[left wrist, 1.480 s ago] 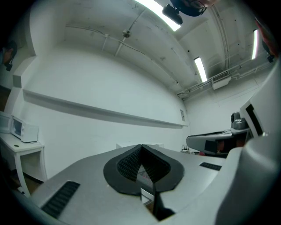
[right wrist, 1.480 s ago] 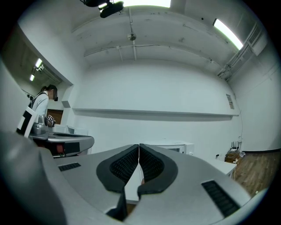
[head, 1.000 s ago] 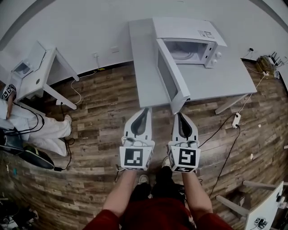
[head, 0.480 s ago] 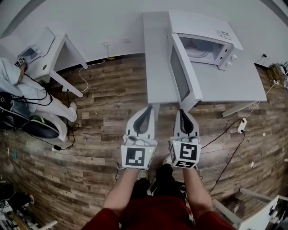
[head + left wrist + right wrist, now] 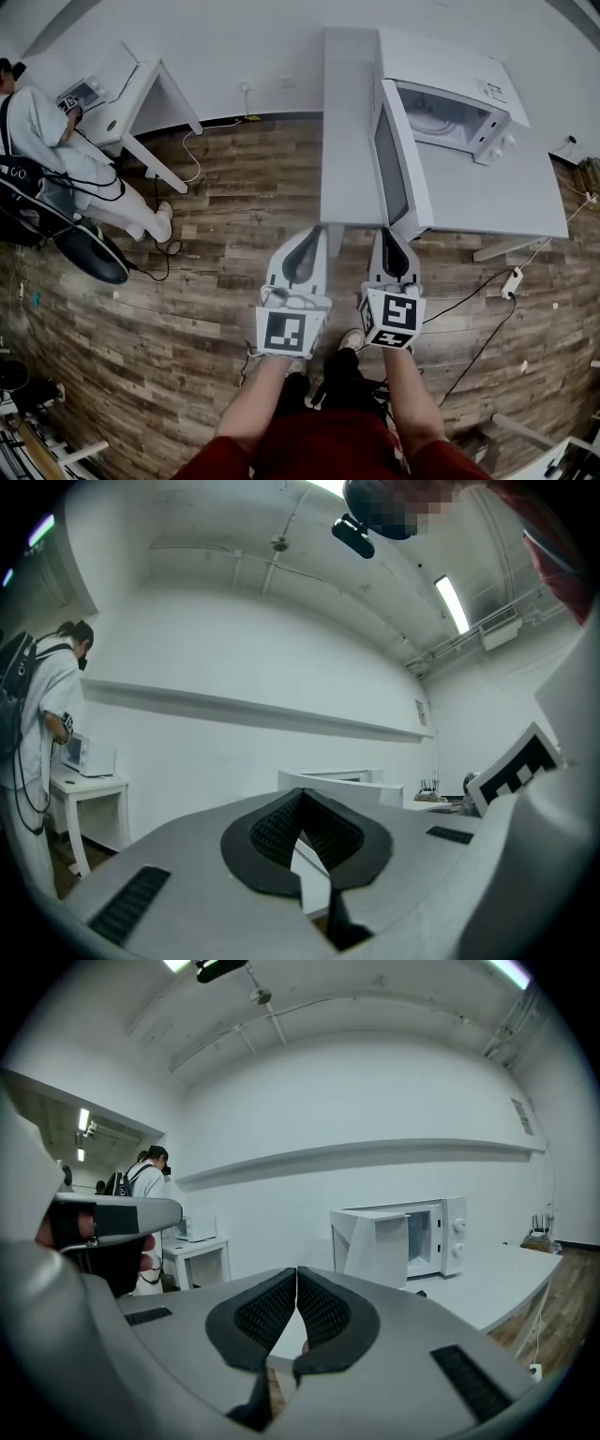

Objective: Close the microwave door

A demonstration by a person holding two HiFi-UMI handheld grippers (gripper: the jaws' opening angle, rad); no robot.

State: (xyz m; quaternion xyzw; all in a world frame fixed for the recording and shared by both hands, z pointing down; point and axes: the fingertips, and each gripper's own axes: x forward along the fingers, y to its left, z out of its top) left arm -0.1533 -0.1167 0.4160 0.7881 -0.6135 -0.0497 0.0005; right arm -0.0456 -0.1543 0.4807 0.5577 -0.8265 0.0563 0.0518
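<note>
We judge the white hinged microwave door point(image 5: 394, 169) stiff and light: push its free edge. Both left gripper point(image 5: 313, 231) and right gripper point(image 5: 386, 234) are pressed together, empty.

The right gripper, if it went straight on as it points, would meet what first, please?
Probably the free edge of the open microwave door, just ahead of the right gripper and slightly to its right; it might instead slip past over the table.
</note>
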